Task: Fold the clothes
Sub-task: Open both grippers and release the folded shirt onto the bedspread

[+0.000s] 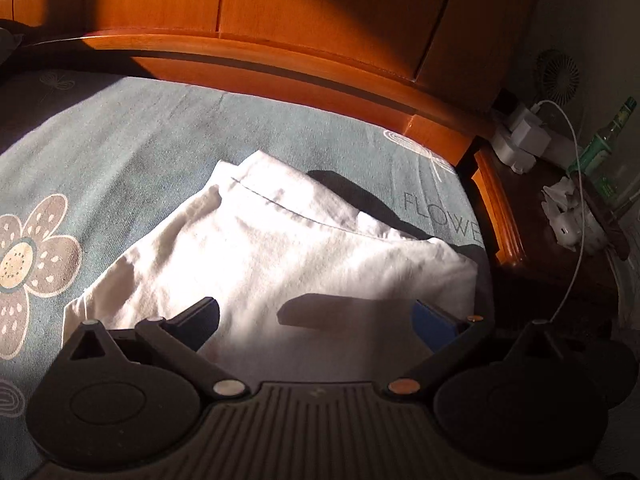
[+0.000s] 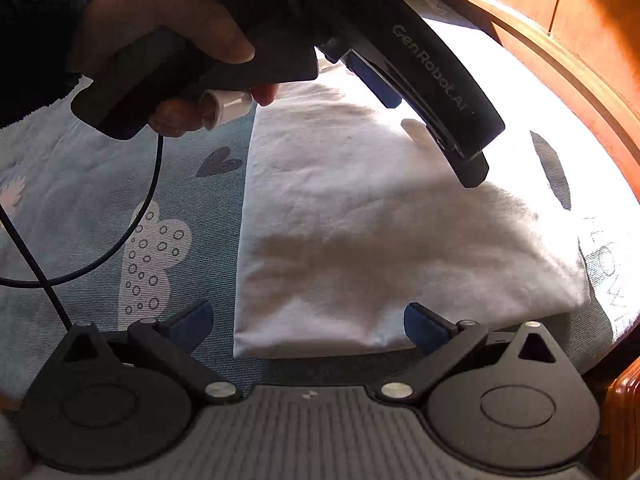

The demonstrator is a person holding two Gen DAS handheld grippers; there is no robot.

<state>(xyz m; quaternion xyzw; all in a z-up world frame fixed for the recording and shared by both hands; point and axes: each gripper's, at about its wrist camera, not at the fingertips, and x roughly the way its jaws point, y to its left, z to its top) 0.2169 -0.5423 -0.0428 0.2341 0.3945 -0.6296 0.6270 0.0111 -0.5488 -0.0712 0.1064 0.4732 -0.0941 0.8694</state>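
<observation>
Blue-padded and spread wide, the right claw (image 2: 308, 322) holds nothing; its near-left finger hangs over the bedsheet and its right finger over the near edge of the white garment (image 2: 384, 240). Whether the pads touch the cloth I cannot tell. The left claw (image 1: 316, 316), seen in its own view, also stands open and empty, hovering over the same garment's near part, with only its shadow lying on the fabric. From the right claw's view, the left one comes in from the far left, gripped by a person's hand (image 2: 160, 32) in a dark sleeve, its fingers pointing down towards the cloth's far right part.

White fabric lies as a compact, roughly rectangular bundle on the flowered bedsheet (image 1: 120, 140), close to the orange wooden bed frame (image 1: 280, 64), a seam showing along its far edge. To my eye the folding looks nearly done: edges are doubled under and nothing trails loose. At most a last halving or a smoothing seems left.
</observation>
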